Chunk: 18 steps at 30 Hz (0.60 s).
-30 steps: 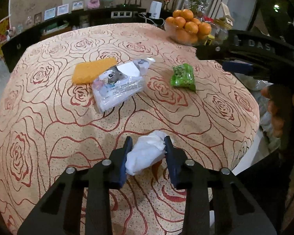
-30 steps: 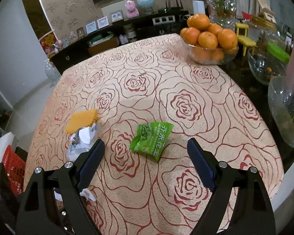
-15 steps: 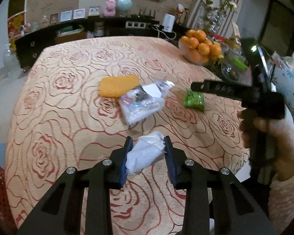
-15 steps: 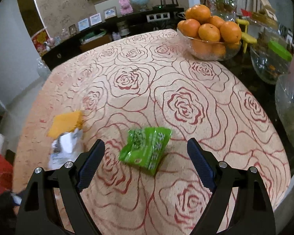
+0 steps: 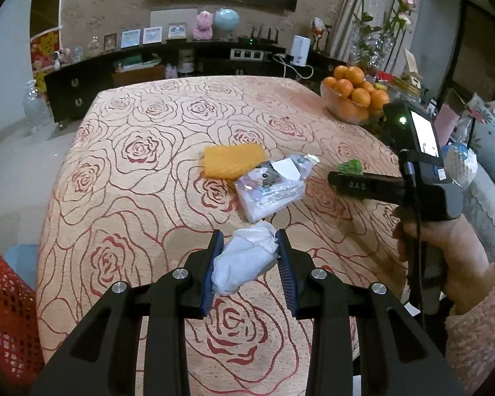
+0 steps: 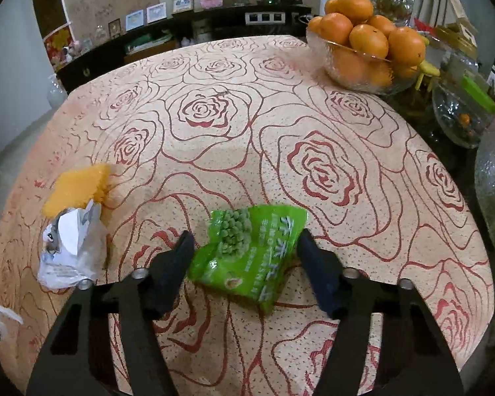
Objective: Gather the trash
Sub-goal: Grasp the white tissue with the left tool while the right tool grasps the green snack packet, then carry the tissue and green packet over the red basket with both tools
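In my left view the red mesh bin (image 5: 6, 300) has come into the lower left edge of the frame, where a second ago there was only cloth, so I judge I have swung the load toward it and this piece is close to being dropped. My left tongs (image 5: 247, 262) stay clamped on the crumpled white tissue (image 5: 246, 262), both blue pads pressed into it, holding it clear above the rose-patterned worktop (image 5: 132, 171) at lower centre. Past it, mid-frame, the orange wrapper (image 5: 232, 160) lies touching the clear plastic packet (image 5: 270, 188), both untouched. At the right of that view my right hand (image 5: 445, 254) grips its handle upright, the tool reaching level over the worktop toward the centre. In my right view the green pea packet (image 6: 250, 250), which sat ahead of the fingers a second ago, now lies between them at lower centre, flat on the cloth. My right tongs (image 6: 246, 257) are spread wide, one finger on each side of the packet and neither touching it, tilted down at the cloth, so I judge the next thing is to close on it. The bowl of oranges (image 6: 363, 49) sits at upper right, well apart from all this.
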Tool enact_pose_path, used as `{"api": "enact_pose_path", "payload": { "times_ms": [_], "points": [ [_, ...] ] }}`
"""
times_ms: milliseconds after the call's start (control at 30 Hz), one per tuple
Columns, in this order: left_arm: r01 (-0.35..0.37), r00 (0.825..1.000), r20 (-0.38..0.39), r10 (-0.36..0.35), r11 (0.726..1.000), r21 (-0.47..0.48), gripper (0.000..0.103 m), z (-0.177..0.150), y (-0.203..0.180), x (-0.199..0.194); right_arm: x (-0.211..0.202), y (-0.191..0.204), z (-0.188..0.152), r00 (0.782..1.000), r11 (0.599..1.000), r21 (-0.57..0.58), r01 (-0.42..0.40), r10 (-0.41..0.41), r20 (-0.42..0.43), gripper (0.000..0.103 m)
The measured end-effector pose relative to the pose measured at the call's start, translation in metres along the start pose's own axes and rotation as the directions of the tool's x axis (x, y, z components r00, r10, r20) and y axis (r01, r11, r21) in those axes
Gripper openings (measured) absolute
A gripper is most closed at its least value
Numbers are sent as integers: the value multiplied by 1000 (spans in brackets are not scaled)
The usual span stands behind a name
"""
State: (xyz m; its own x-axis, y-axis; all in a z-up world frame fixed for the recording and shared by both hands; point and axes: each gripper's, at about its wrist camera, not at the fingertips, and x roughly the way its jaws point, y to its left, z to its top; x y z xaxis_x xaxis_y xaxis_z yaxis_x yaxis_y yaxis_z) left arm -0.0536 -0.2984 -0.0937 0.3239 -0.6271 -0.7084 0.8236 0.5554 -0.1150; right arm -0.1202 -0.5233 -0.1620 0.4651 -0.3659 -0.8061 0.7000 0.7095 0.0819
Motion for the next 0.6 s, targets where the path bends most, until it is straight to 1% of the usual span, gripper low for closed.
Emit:
{"api": "enact_pose_path", "payload": {
  "times_ms": [100, 200, 267, 433, 600],
  "points": [
    [-11, 1000, 11, 11, 1000, 1, 31, 2, 1, -3, -3, -2, 0, 1000, 1000, 9, -13, 13, -1, 47],
    [-20, 1000, 23, 20, 1000, -2, 31, 3, 3, -7, -7, -2, 1, 1000, 999, 17, -30, 29, 2, 43],
    [-28, 999, 33, 28, 1000, -5, 31, 4, 4, -9, -15, -1, 2, 999, 999, 19, -47, 47, 17, 43],
    [-52, 996, 68, 53, 999, -16, 31, 10, 10, -20, -44, 12, 9, 991, 995, -6, -100, 101, 85, 43],
    [-81, 989, 120, 84, 996, -26, 31, 18, 18, -38, -73, 29, 15, 975, 987, -42, -157, 162, 150, 43]
  ]
}}
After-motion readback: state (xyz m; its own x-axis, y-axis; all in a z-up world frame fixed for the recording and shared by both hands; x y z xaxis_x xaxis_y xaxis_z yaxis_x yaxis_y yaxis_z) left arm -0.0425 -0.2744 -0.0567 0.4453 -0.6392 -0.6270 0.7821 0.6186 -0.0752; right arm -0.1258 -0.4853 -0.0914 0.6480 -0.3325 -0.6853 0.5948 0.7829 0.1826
